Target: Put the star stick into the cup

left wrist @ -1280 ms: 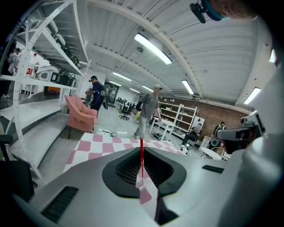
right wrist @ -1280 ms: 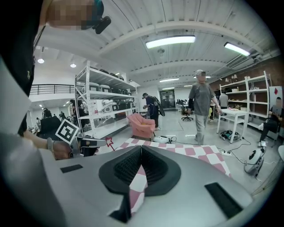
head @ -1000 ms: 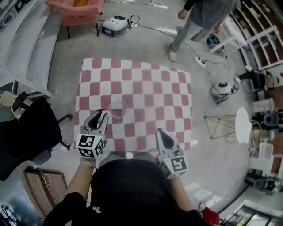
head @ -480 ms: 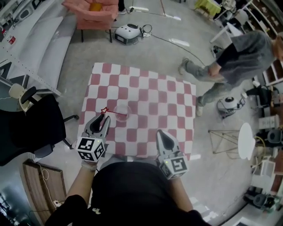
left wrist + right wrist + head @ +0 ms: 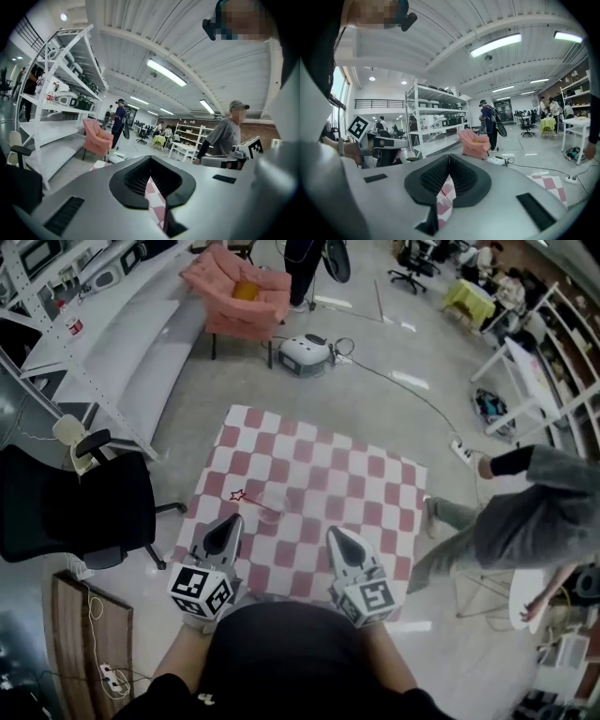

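In the head view a red star stick (image 5: 239, 496) leans to the left out of a clear cup (image 5: 277, 502) on the red-and-white checkered table (image 5: 356, 493); its star end hangs past the rim. My left gripper (image 5: 228, 529) is shut and empty, pulled back toward the table's near edge, below the star. My right gripper (image 5: 336, 540) is shut and empty beside it. In the left gripper view the left gripper (image 5: 151, 164) points up into the room with nothing between its jaws. In the right gripper view the right gripper (image 5: 449, 162) looks the same.
A black office chair (image 5: 70, 512) stands left of the table and a wooden board (image 5: 80, 638) lies at the near left. A person in grey (image 5: 525, 521) bends at the right. A pink armchair (image 5: 236, 292) and a white floor device (image 5: 307, 353) lie beyond.
My left gripper has let go of the star stick, shut and drawn back toward me. The stick now leans in the cup. The person in grey walked from the far side to the right.
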Motion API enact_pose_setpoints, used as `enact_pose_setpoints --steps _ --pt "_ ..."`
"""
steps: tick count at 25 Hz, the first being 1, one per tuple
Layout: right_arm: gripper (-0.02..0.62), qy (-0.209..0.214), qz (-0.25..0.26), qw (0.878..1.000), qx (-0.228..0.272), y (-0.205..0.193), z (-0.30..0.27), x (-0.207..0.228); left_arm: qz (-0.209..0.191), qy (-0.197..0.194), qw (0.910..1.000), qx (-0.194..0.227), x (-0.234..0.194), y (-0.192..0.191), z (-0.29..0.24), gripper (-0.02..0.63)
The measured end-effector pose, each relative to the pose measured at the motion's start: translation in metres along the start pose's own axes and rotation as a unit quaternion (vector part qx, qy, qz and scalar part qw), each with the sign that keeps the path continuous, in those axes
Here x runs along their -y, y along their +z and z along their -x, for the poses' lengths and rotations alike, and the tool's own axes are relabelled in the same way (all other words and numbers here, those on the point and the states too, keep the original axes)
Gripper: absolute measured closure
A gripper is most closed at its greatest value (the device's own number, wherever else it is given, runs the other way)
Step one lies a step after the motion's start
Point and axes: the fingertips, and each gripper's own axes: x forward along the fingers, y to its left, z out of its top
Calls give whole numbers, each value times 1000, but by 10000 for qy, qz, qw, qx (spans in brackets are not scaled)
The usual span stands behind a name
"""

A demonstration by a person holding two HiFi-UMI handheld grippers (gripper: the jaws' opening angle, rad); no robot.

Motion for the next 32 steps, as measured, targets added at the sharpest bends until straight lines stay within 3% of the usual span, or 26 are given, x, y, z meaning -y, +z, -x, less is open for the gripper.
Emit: enact_pose_setpoints --steps 7,16,22,32 --pt "580 487 164 9987 -38 7 -1 -5 -64 90 9997 207 39 5 24 565" --pt "580 1122 280 9933 25 5 1 -15 213 511 9981 268 46 -7 42 565" --pt "580 1281 231 9915 -25 2 7 -17 287 736 9962 360 50 -9 47 565" --pt "580 1305 625 9895 -46 5 8 -25 259 818 9957 341 52 -13 51 565"
